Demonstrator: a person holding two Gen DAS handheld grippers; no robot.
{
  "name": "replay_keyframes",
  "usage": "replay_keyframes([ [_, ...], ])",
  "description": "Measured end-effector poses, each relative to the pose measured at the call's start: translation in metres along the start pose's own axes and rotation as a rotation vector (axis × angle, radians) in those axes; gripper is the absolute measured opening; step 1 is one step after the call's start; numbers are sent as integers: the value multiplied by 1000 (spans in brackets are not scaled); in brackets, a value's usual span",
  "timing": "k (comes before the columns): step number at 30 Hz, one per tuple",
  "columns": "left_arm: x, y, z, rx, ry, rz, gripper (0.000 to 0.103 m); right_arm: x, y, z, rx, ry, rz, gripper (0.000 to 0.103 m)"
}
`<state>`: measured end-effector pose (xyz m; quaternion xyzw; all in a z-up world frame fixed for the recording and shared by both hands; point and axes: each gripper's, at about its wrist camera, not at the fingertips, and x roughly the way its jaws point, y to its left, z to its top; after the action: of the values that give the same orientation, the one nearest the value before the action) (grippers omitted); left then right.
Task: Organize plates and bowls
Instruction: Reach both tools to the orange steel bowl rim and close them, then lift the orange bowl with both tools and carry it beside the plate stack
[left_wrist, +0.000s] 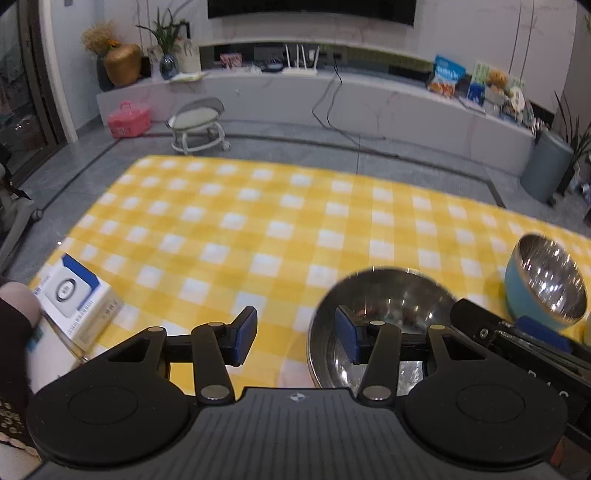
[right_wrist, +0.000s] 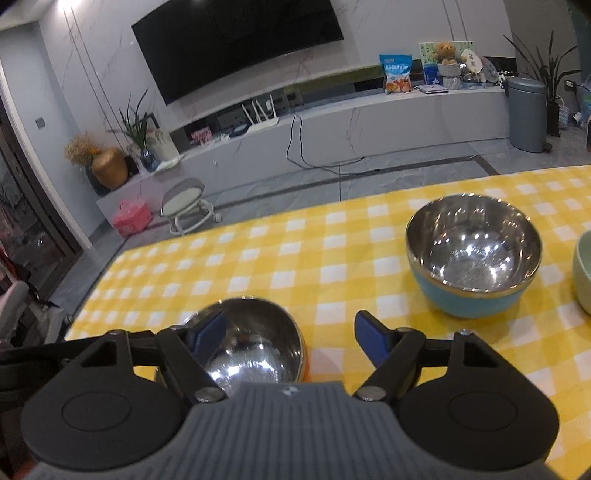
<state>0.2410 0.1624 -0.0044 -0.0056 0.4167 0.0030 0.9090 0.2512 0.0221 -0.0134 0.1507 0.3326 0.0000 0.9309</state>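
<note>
Both grippers are wide open and hold nothing. Left gripper hangs over the yellow checked table, with its right finger in front of the steel bowl. Right gripper hangs over the same bowl, with its left finger at the bowl's near rim; I cannot tell if it touches. That bowl is shiny inside, with nothing in it, and shows a bit of orange on its outside. Blue bowl stands on the table farther right, well apart from the first. It is shiny steel inside and holds nothing. Green cup peeks in just beside it at the picture's edge. White box lies at the table's left corner.
</note>
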Motion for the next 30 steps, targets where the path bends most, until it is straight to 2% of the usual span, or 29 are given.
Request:
replay_keyframes([
  [2, 6, -1, -4, 6, 13, -5, 56, 3, -1, -5, -26, -2, -35, 76],
  [4, 10, -4, -8, 12, 27, -9, 56, 8, -4, -8, -34, 25, -57, 71],
  [7, 18, -7, -12, 26, 49, -12, 56, 17, -9, -12, -9, 93, -41, 60],
  [9, 21, -9, -15, 32, 59, -6, 46, 19, -7, -15, -13, 113, -31, 50],
  [10, 22, -9, -16, 33, 64, -3, 44, 19, -5, -17, -23, 117, -29, 49],
  [12, 24, -10, -19, 35, 67, 8, 26, 19, -2, -19, -40, 117, -23, 38],
  [17, 22, -15, -23, 50, 69, -10, 14, 19, 1, -20, -42, 129, 19, 18],
  [22, 16, -17, -25, 49, 65, 16, 13, 18, 2, -17, -24, 153, 6, 13],
  [30, -22, -19, -25, 8, 44, -13, 11, -16, -8, -8, -13, 136, 44, 7],
])
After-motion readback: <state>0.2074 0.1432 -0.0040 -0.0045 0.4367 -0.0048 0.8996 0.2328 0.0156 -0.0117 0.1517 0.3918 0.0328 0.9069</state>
